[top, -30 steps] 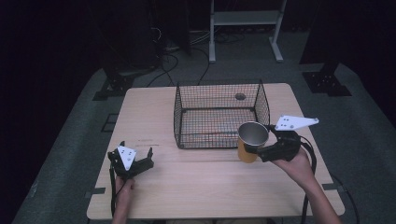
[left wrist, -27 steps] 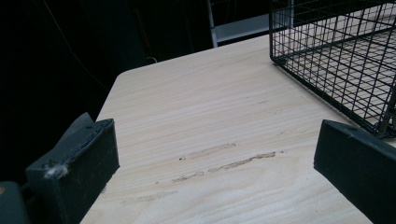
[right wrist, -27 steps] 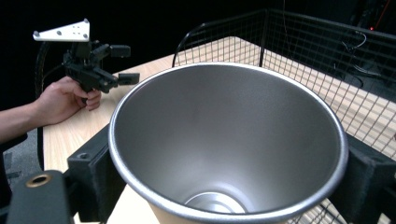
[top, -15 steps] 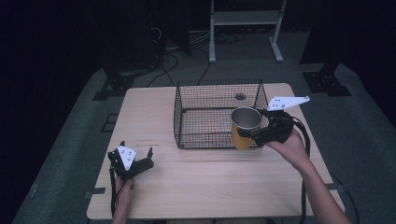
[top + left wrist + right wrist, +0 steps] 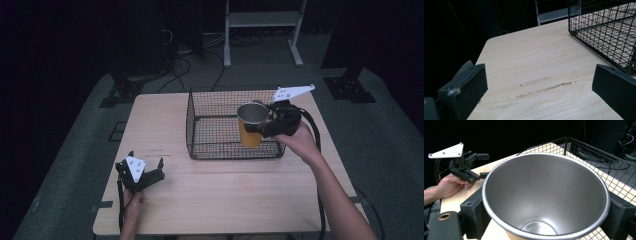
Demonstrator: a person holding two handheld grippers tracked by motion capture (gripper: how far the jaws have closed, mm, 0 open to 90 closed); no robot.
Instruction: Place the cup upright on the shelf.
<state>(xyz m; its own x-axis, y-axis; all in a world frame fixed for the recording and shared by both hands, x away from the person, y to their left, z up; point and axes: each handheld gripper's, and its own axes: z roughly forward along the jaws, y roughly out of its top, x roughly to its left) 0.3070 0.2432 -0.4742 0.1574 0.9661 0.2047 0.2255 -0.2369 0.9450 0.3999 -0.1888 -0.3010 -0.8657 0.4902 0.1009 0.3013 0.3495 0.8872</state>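
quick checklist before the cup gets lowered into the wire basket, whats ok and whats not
1. Grip on the cup: the right gripper is shut on it, a jaw on each side of the rim in the right gripper view. Ok.
2. Cup upright, mouth up: ok.
3. Cup empty: bare steel down to the bottom. Ok.
4. Cup clear of the wire basket walls: from the high view it overlaps the basket's right part, but height above the rim is unclear. Cannot tell.
5. Basket floor free under the cup: the visible mesh looks bare, the spot behind the cup is hidden. Cannot tell.
6. Left gripper out of the way: open, near the table's front left. Ok.
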